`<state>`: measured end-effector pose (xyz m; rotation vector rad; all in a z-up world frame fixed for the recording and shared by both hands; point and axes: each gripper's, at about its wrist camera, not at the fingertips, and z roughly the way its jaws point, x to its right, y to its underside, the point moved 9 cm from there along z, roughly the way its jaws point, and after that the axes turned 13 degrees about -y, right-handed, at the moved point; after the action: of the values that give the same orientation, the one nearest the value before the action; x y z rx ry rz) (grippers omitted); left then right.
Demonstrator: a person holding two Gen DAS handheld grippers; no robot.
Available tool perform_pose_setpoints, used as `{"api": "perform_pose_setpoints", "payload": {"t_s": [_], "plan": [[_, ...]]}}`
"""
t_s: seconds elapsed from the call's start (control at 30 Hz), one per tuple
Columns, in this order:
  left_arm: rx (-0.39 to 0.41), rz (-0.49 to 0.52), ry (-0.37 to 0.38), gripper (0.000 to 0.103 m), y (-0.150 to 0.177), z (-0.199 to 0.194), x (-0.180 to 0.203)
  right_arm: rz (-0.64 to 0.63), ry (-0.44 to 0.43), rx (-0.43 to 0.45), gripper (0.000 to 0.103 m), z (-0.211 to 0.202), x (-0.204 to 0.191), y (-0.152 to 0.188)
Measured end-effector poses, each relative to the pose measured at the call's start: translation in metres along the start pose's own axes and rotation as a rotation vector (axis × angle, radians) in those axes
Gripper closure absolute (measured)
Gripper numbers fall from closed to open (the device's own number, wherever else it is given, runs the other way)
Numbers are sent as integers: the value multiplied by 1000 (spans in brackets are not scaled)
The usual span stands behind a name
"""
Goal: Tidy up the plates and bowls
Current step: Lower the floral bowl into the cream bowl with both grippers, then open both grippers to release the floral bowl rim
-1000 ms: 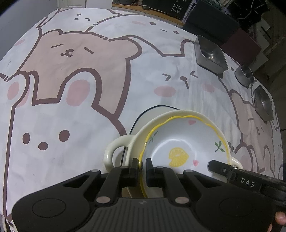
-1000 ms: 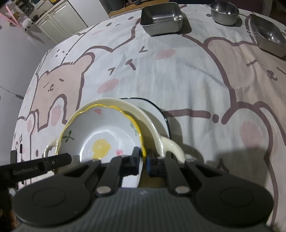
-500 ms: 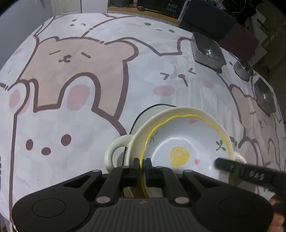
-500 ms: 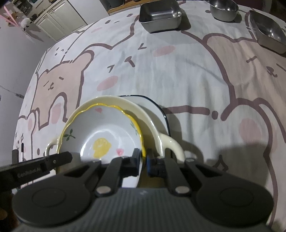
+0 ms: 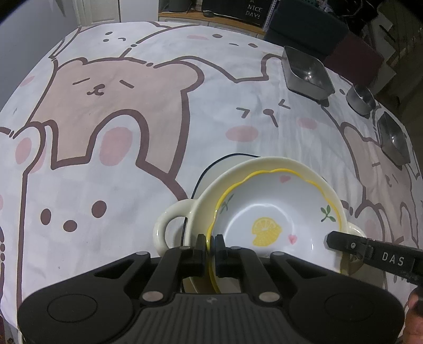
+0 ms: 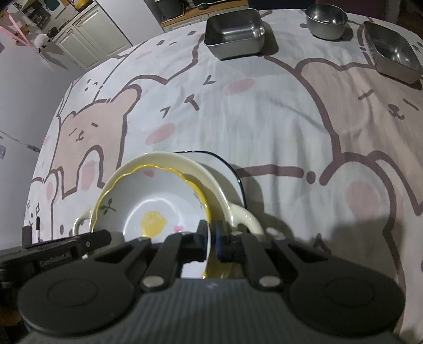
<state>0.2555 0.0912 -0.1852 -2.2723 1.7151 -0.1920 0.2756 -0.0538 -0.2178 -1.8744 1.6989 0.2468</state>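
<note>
A white bowl with a wavy yellow rim and a lemon print (image 5: pixel 275 211) (image 6: pixel 150 201) sits inside a cream two-handled dish (image 5: pixel 171 225) (image 6: pixel 238 211). Under them lies a white plate with a dark blue rim (image 5: pixel 211 169) (image 6: pixel 224 166). My left gripper (image 5: pixel 210 244) is shut on the lemon bowl's near left rim. My right gripper (image 6: pixel 210 232) is shut on the bowl's right rim. Each gripper shows at the edge of the other's view.
Two square steel trays (image 6: pixel 235 31) (image 6: pixel 391 50) and a round steel bowl (image 6: pixel 326 17) stand at the far side of the bear-print tablecloth (image 5: pixel 119 105). A cabinet and dark furniture lie beyond the table.
Both grippers keep their hold on the lemon bowl's rim. The views have shifted slightly, as if both grippers rose a little; the stack looks the same.
</note>
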Motion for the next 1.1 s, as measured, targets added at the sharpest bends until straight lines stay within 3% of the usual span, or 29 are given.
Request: {"api": "perform_pose_setpoints", "payload": {"t_s": [1.1], "plan": [[21,15,0,94,6,-19,-2,-11,8,-1,95,-9,-2,9]]}}
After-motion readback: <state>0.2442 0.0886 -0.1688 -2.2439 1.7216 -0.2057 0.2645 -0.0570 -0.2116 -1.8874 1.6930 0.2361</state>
